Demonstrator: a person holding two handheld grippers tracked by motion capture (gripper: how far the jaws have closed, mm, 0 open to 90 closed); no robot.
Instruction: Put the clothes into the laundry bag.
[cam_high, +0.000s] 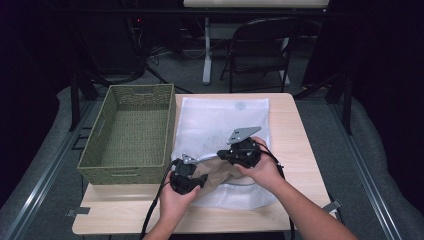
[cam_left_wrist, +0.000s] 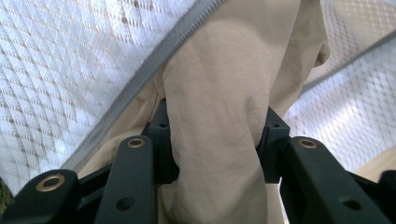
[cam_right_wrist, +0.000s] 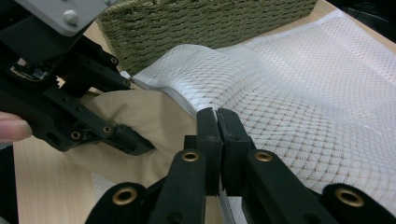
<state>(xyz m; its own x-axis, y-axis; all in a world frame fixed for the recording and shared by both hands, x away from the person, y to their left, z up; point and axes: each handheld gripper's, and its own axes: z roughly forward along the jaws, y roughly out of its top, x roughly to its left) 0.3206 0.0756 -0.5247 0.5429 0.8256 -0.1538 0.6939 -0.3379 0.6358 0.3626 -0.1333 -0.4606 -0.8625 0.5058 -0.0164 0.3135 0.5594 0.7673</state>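
Note:
A white mesh laundry bag (cam_high: 220, 117) lies flat on the wooden table. A beige garment (cam_high: 220, 172) sits bunched at the bag's near, zippered opening, partly inside it. My left gripper (cam_high: 201, 181) is shut on a fold of this beige garment (cam_left_wrist: 219, 84), its pads pressing both sides of the fold, and the mesh bag (cam_left_wrist: 70, 65) with its grey zipper lies just beyond. My right gripper (cam_high: 223, 154) is beside it to the right. Its jaws (cam_right_wrist: 218, 122) are closed together on the bag's zipper edge and hold the mesh bag (cam_right_wrist: 303, 93) lifted over the garment (cam_right_wrist: 140, 116).
A green woven basket (cam_high: 100, 155) stands on the table's left half, right against the bag, and holds nothing. Bare table (cam_high: 300, 145) runs along the right and front edges. A folding chair (cam_high: 260, 50) and desk legs stand beyond the table's far edge.

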